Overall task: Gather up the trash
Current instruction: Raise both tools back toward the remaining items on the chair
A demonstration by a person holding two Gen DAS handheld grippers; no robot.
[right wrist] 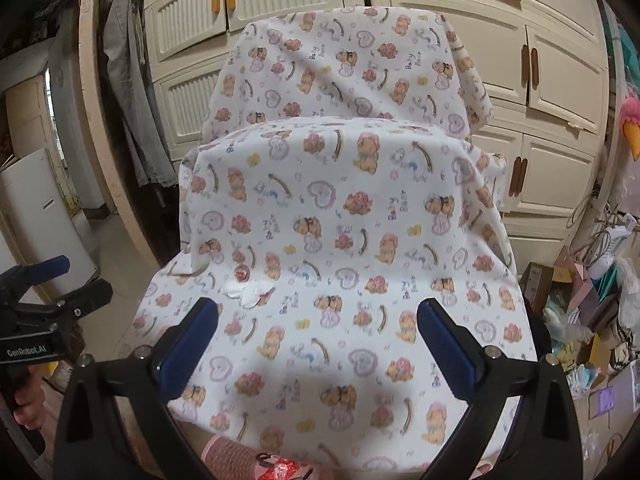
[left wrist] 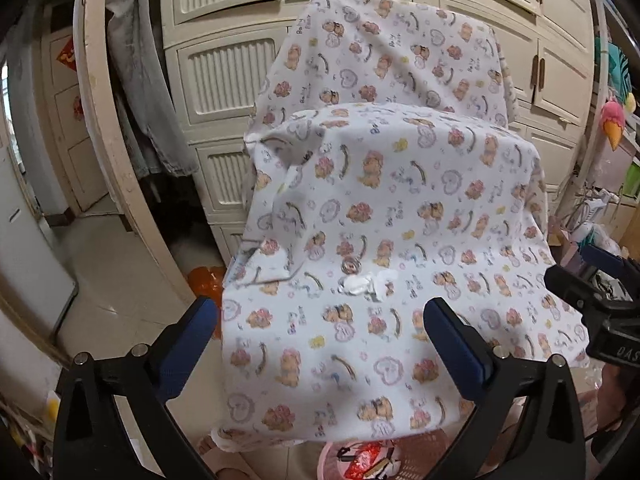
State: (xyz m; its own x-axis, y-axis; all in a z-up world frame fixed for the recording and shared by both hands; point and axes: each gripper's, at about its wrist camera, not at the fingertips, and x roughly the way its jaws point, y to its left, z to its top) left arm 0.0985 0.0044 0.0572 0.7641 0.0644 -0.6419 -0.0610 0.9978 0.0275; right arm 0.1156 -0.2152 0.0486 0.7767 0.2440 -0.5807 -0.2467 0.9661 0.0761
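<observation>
While both the left gripper point(left wrist: 320, 328) and the right gripper point(right wrist: 318, 326) stand with jaws wide and nothing between them, a crumpled white tissue point(left wrist: 362, 283) lies on the bear-print cloth point(left wrist: 400, 208), and a pink basket point(left wrist: 376, 460) holding a red wrapper point(left wrist: 362, 465) sits below the cloth's front edge.

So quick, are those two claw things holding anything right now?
Left gripper: jaws wide open, holding nothing.
Right gripper: jaws wide open, holding nothing.

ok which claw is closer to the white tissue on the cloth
Left, probably. The tissue lies straight ahead of the left claw; the right claw points past its right side.
</observation>
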